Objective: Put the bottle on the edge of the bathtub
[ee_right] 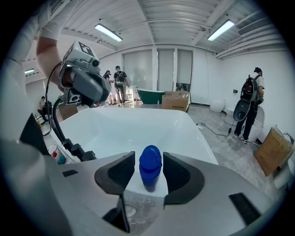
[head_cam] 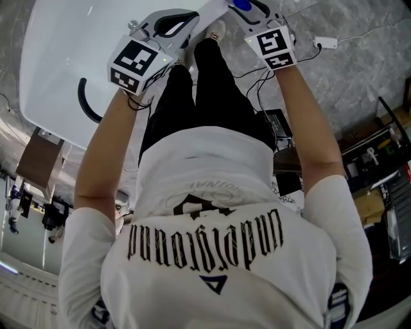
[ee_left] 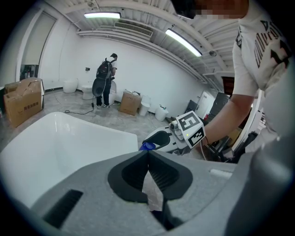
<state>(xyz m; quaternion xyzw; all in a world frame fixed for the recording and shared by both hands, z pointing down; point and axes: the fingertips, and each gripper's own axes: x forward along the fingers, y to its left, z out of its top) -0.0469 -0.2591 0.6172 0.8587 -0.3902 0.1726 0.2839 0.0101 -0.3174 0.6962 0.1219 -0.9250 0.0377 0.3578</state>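
Observation:
A blue bottle [ee_right: 150,171] stands upright on the near rim of the white bathtub [ee_right: 138,124]. My right gripper [ee_right: 149,156] is open and straddles it, a thin gap showing beside the cap. In the head view only the blue cap [head_cam: 242,6] shows at the top edge, above the right gripper's marker cube [head_cam: 276,46]. My left gripper [ee_left: 147,153] is shut with nothing in it; it hangs over the tub's edge [head_cam: 64,64] to the left of the right gripper [ee_left: 159,139] and the bottle [ee_left: 147,146].
A black faucet pipe [ee_right: 69,145] rises beside the tub, with a small red-labelled can [ee_right: 56,156] near it. Cardboard boxes [ee_left: 23,99] and a person with a backpack [ee_right: 249,103] stand on the grey floor. A white plug and cable [head_cam: 324,44] lie to the right.

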